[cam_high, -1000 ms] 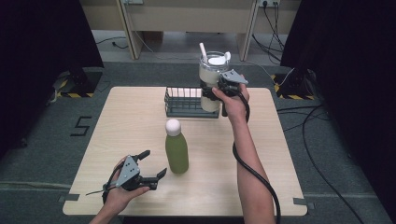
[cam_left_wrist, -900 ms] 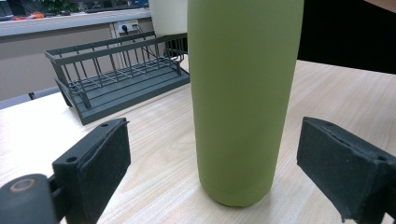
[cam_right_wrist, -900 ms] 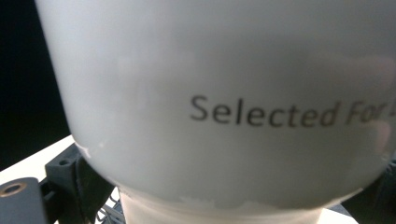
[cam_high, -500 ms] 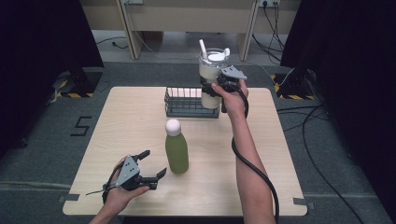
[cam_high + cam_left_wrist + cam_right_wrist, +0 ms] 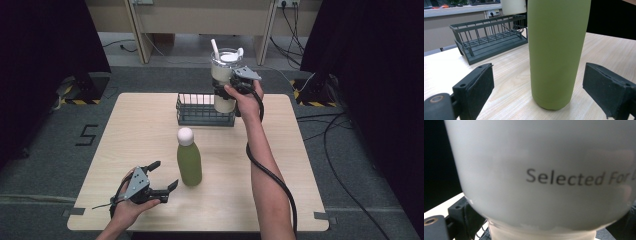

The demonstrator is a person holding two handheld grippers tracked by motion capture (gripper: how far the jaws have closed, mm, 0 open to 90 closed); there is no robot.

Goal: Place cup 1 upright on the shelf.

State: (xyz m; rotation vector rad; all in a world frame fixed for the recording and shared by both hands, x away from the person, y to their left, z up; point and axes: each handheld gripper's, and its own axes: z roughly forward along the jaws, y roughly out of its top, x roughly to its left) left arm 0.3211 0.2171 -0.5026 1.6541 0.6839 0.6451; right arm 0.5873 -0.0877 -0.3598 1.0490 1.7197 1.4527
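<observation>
Gripping the white lidded plastic tumbler [image 5: 223,75] mid-body at upper centre, above the dark wire rack [image 5: 205,110], your right gripper [image 5: 233,87] is clamped on it. Expect a rigid, smooth, slippery wall; keep it upright. Your left gripper [image 5: 162,176] rests lower left, jaws apart, beside the green bottle [image 5: 556,50].

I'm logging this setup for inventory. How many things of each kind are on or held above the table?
Green bottle: 1
White tumbler with straw: 1
Dark wire rack: 1
Handheld grippers, left gripper and right gripper: 2
Total: 5
</observation>
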